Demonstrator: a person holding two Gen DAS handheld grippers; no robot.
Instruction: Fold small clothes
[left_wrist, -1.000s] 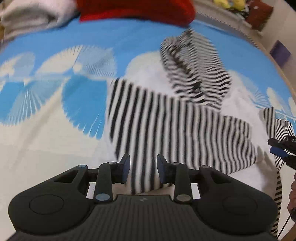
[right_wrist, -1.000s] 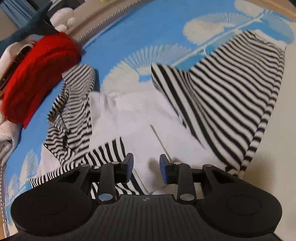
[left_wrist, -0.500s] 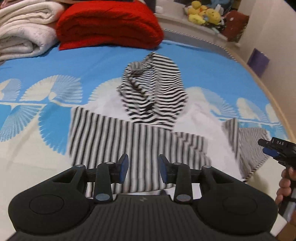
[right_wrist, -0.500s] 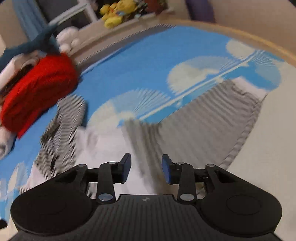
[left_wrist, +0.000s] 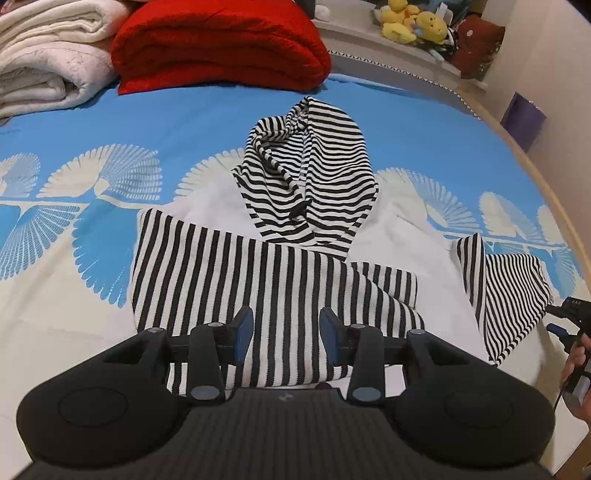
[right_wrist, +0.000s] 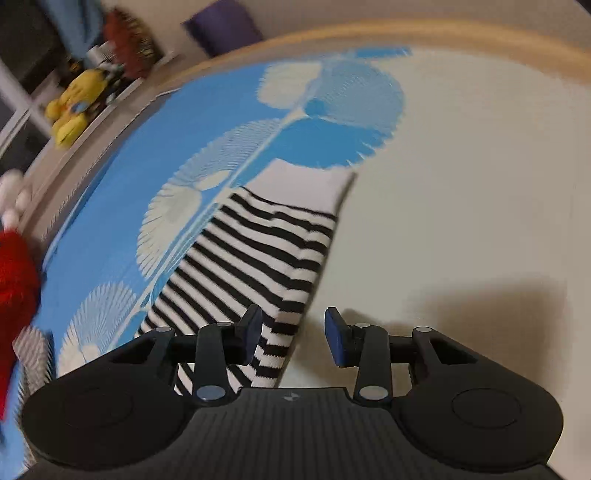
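Bedroom, bedspread (left_wrist: 184, 122), folded blankets (left_wrist: 221, 40), plush toys (left_wrist: 410, 22)

Striped hooded top (left_wrist: 280, 280), seemingly half-folded, flat on bedspread (left_wrist: 184, 125).

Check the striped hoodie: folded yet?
Partly. On the striped hoodie one sleeve lies folded across the body; the other sleeve is spread out sideways.

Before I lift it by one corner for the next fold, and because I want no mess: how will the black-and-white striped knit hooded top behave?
The black-and-white striped knit hooded top will probably drape limply, since its hood already lies in soft creases. It looks light: the folded sleeve lies thin. On the blue and cream patterned bedspread it may drag rather than slide.
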